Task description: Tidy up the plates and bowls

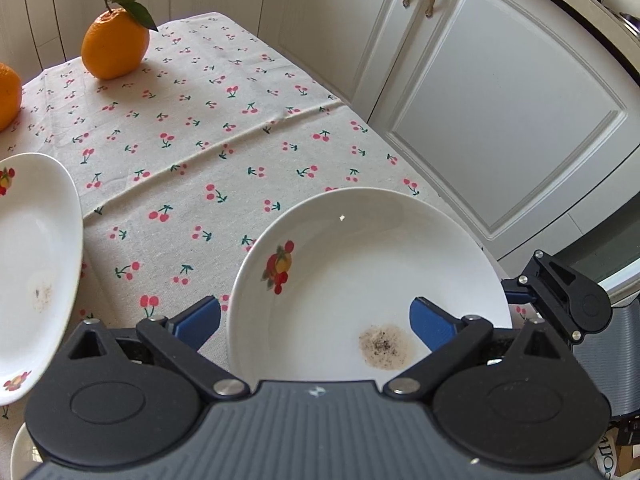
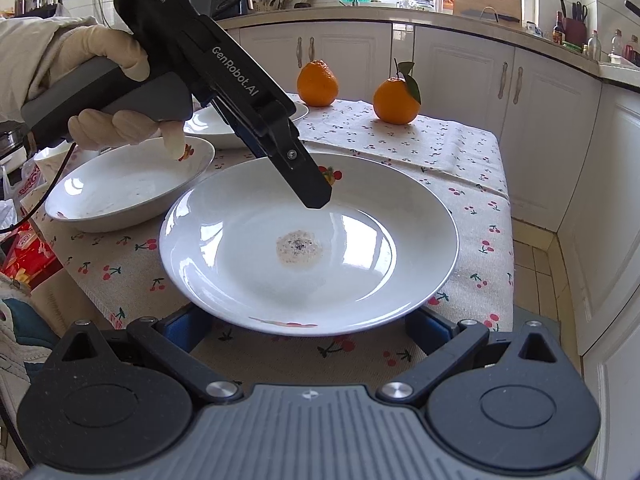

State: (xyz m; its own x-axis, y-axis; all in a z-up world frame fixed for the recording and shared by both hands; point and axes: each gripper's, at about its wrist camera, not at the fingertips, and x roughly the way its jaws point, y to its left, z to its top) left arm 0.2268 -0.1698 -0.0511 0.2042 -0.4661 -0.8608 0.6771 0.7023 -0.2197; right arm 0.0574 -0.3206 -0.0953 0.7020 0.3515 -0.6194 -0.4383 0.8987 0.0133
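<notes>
A gloved hand's left gripper (image 1: 316,320), jaws apart, is straddling the stained plate's (image 2: 308,240) left rim near the tablecloth (image 2: 460,152) edge; the right gripper (image 2: 308,330) is gaping at its near rim, risking tipping it floorward.

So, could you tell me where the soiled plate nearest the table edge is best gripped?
Probably by its raised rim, one pad above and one below. The plate is wide, shallow and lies flat, overhanging the near table edge, so come from that side.
</notes>
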